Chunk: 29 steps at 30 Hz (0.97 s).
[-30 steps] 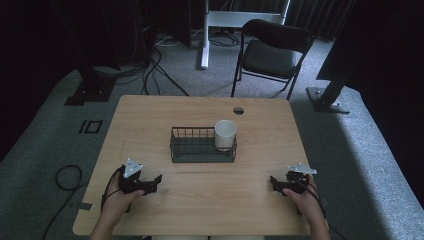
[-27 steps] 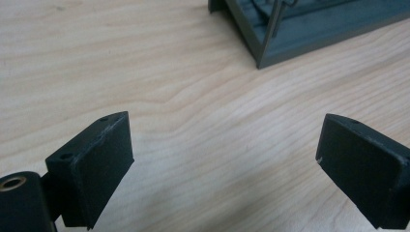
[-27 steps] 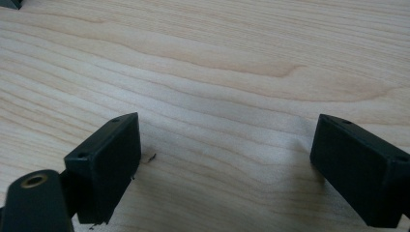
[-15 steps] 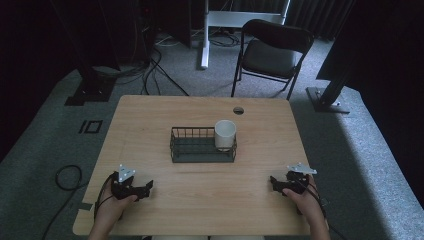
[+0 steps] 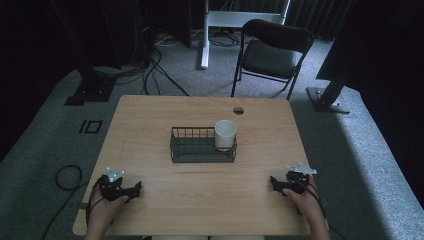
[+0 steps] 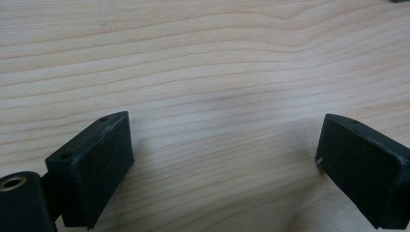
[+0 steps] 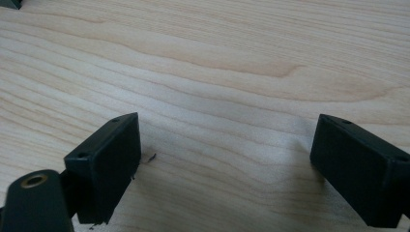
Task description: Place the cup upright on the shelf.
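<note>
Left gripper (image 5: 131,190) and right gripper (image 5: 275,183) rest near table (image 5: 150,120) edge, jaws spread wide on bare wood, hands half cropped; farther, central wire basket (image 5: 190,148) holds white cup (image 5: 225,134), base hidden.

The pale wooden rectangular worktop (image 5: 150,130) is seen to be smooth and matt, with wavy brown grain lines across a light laminate-like surface. The dark wire-mesh rectangular basket (image 5: 195,146) is made of thin metal rods with a dull finish. The white cylindrical cup (image 5: 225,134) inside it looks smooth and matt; whether it is paper, plastic or ceramic cannot be told. The left claw (image 6: 225,159) and the right claw (image 7: 227,159) each carry 2 black blocks of matt, slightly grainy plastic. The grey floor (image 5: 360,150) is covered in rough carpet.
</note>
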### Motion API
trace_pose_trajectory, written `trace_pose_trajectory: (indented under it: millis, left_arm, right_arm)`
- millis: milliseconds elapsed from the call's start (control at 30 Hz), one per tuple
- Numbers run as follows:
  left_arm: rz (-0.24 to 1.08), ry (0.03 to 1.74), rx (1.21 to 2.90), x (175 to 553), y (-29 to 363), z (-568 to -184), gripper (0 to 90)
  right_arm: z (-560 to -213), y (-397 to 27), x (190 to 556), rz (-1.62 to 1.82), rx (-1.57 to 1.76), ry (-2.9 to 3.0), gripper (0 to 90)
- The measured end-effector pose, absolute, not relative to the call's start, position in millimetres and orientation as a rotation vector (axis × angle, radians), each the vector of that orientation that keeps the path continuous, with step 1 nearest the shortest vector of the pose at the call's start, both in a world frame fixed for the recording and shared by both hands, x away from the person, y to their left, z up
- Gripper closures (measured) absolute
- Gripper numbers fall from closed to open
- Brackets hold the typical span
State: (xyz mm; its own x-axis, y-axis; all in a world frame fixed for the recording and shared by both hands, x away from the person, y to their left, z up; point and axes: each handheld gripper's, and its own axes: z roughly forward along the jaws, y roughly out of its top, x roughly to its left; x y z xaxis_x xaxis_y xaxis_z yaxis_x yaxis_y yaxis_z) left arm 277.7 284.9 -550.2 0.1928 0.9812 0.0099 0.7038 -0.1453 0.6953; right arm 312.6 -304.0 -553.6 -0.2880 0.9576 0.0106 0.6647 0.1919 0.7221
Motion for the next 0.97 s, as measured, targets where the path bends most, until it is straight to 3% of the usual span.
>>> trace_pose_trajectory:
  millis: [433, 967]
  left_arm:
    - [0.723, 1.774, 1.773, 284.8, 283.5, -550.8, 3.7]
    - [0.732, 1.804, 1.749, 285.9, 281.8, -550.8, 3.6]
  right_arm:
    - [-553.6, -304.0, 312.7, 0.875, 1.515, 2.026, 10.4]
    - [-553.6, -304.1, 312.7, 0.876, 1.514, 2.027, 10.4]
